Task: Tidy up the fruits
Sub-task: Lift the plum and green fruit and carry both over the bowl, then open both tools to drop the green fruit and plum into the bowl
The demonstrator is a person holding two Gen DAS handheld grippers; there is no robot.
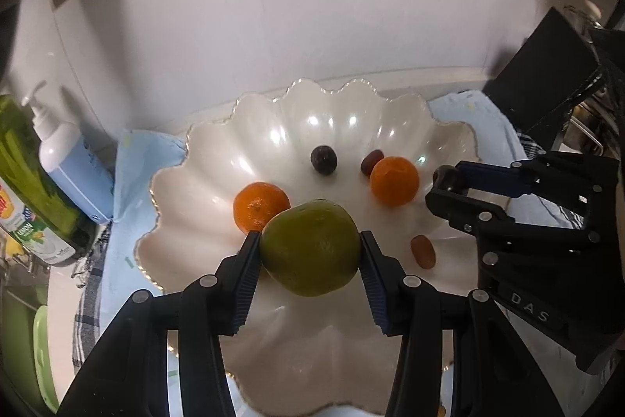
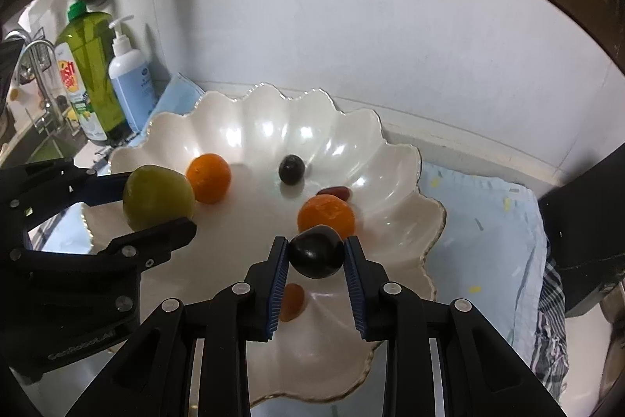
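A white scalloped bowl (image 1: 203, 182) (image 2: 390, 159) fills both views. My left gripper (image 1: 310, 251) (image 2: 156, 206) is shut on a green citrus fruit (image 1: 310, 249) (image 2: 158, 198) held over the bowl's near left side. The right gripper (image 2: 315, 255) (image 1: 449, 182) is shut on a dark plum (image 2: 315, 252) (image 1: 445, 176) above the bowl's near right part. Inside the bowl lie two oranges (image 1: 261, 206) (image 1: 394, 180) (image 2: 208, 177) (image 2: 326, 215), a dark round fruit (image 1: 323, 160) (image 2: 291, 169), and two small reddish-brown fruits (image 1: 422, 251) (image 1: 370, 162) (image 2: 291, 301) (image 2: 336, 192).
The bowl rests on a light blue cloth (image 1: 133, 159) (image 2: 480, 221) on the counter. A green dish soap bottle (image 1: 35, 182) (image 2: 91, 73) and a white-and-blue pump bottle (image 1: 74, 167) (image 2: 127, 77) stand at the left by a sink tap (image 2: 35, 57). A black box (image 1: 547, 77) (image 2: 586, 229) stands at the right.
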